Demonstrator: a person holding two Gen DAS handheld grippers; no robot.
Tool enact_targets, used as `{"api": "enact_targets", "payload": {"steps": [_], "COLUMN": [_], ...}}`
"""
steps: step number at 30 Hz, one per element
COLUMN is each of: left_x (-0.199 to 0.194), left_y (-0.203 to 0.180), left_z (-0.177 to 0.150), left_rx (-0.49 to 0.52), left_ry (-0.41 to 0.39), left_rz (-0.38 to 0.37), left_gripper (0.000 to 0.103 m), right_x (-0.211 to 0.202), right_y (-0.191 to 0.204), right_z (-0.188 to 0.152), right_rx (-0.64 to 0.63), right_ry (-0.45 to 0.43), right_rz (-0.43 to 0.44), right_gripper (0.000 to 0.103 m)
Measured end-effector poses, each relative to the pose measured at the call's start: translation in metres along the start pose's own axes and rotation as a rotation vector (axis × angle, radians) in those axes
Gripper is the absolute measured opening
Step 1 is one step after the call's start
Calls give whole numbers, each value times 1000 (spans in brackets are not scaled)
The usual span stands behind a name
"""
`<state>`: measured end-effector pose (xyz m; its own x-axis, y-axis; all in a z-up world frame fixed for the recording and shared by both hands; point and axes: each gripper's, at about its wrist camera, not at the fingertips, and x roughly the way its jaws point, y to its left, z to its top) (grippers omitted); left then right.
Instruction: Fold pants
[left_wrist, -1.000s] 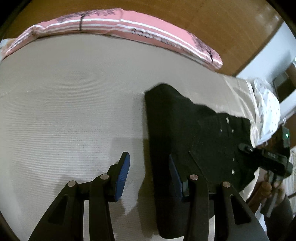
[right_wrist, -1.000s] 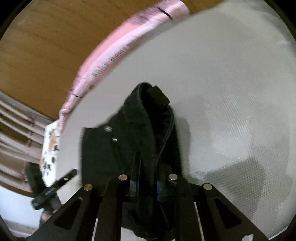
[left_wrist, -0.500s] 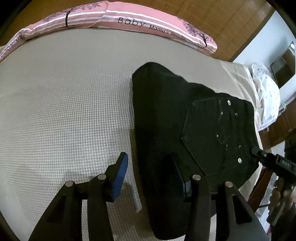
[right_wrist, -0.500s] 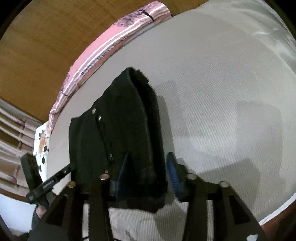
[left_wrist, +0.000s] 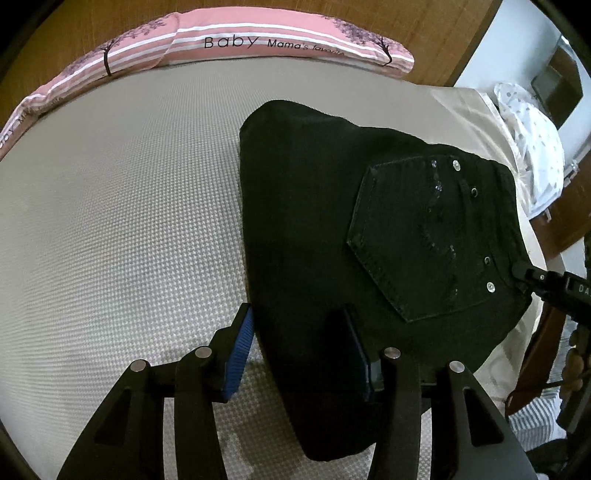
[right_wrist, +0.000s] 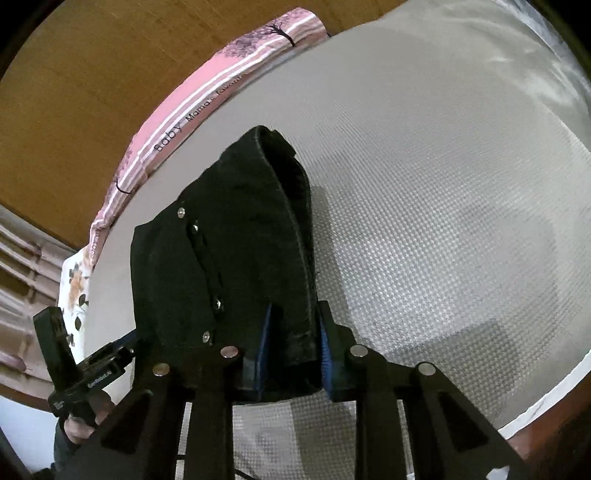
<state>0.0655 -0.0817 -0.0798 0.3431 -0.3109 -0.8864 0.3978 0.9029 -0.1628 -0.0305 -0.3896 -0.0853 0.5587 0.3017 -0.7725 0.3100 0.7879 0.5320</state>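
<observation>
The folded black pants (left_wrist: 314, 221) lie on the beige bed cover (left_wrist: 129, 221), back pocket and rivets facing up. My left gripper (left_wrist: 299, 350) is open and straddles the pants' near folded edge. Its left pad (left_wrist: 238, 350) rests on the cover right beside the fold, and the other finger lies over the cloth. In the right wrist view the pants (right_wrist: 240, 221) fill the gap of my right gripper (right_wrist: 295, 347). Its jaws are closing, with both pads against the thick waist edge. The right gripper's tip (left_wrist: 524, 273) meets the waistband in the left wrist view.
A pink striped pillow (left_wrist: 258, 40) lies along the far edge against a wooden headboard (right_wrist: 92, 74). A white dotted cloth (left_wrist: 535, 147) sits off the bed's right side. A floral cloth (right_wrist: 75, 280) lies beyond the bed. A person's hand (right_wrist: 85, 424) holds the left gripper (right_wrist: 131, 345).
The left gripper slid closer, so its left pad now sits at the fold. The right gripper loosened from a tight pinch, then narrowed again around the waist edge as the pants settled.
</observation>
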Motion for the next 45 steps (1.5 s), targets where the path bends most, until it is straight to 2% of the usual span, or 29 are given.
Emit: {"api": "enact_targets", "payload": {"steps": [5,12,16,21,26,28,30,33,38,42,45], "left_x": [1,2,2,2,1,1,1,0,1,0,-3], "left_y": [-6,-7,-8,-11,-16,-18,-17,-16,-11,-3,10], "left_z": [-3,-5,-5,-5,-6,-7,-6,-6,-6,-3,-1], "left_rx": [14,22,19,26,46,54,55,45,26,-7,-51], "left_ry": [-16,-23,-22,-27,-37,-42,-43,-40,-39,-36,-32], "left_rz": [29,51,52,66,93,102,103,94,78,39,-43], "left_gripper": [49,50,51,51,52,52,52,52,55,57,57], "right_x": [1,-2,-11,-18,-13,-7,0,10,34,32,27], "right_y": [3,5,13,27,42,49,53,55,50,40,34], "right_z": [0,3,9,26,50,61,71,81,89,89,84], "right_rx": [1,32,16,-29,-88,-112,-124,-120,-147,-111,-101], "right_ry": [-3,7,-28,-63,-81,-95,-95,-84,-56,-31,5], "right_rz": [-16,-40,-72,-116,-150,-180,-192,-193,-251,-203,-153], "right_gripper": [24,34,38,47,48,55,57,58,65,65,66]}}
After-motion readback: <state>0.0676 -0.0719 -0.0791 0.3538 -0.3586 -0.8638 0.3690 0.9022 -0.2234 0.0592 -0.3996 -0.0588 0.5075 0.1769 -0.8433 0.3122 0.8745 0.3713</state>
